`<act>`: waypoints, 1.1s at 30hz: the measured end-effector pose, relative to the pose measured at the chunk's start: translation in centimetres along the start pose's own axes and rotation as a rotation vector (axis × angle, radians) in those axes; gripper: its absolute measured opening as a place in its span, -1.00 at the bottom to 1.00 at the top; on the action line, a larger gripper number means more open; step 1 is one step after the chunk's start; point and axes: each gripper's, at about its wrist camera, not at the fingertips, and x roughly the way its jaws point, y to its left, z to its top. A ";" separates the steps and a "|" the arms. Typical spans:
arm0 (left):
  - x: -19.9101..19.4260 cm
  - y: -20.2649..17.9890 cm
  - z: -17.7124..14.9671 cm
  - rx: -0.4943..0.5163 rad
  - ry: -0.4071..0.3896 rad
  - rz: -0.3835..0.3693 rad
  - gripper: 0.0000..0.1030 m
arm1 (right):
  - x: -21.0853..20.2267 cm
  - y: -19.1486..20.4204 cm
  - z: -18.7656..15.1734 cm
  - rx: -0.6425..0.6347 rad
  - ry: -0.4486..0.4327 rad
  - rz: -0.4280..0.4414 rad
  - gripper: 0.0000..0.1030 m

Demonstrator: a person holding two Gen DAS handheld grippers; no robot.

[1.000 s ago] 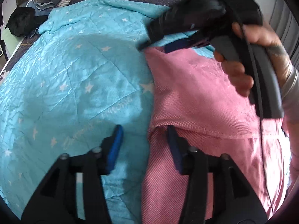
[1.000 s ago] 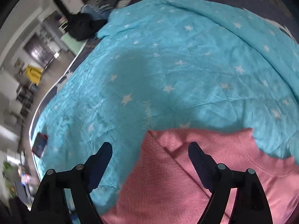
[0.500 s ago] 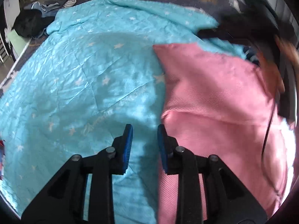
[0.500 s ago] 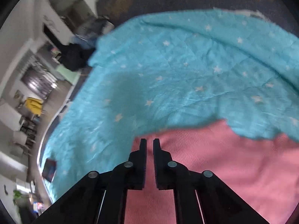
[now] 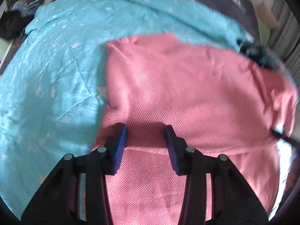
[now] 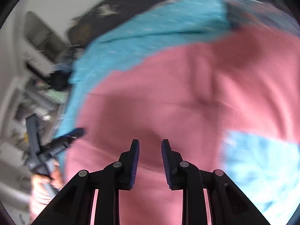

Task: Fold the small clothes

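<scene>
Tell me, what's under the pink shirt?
The pink shirt lies on a turquoise blanket with stars, which shows around its edges. Whatever else sits beneath the shirt is covered, so I cannot tell.

A: Where does the left wrist view look from?
B: Close above the pink garment (image 5: pixel 187 86), angled steeply down past its fingers (image 5: pixel 120 140).
A: And the right wrist view?
B: Likewise, blurred; both share the garment and the blue quilt (image 6: pixel 150 28).
</scene>
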 end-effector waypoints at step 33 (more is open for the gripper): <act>-4.8 -10.4 -3.4 0.159 0.012 -0.113 0.14 | -10.1 -28.3 -7.9 0.995 -0.542 0.279 0.20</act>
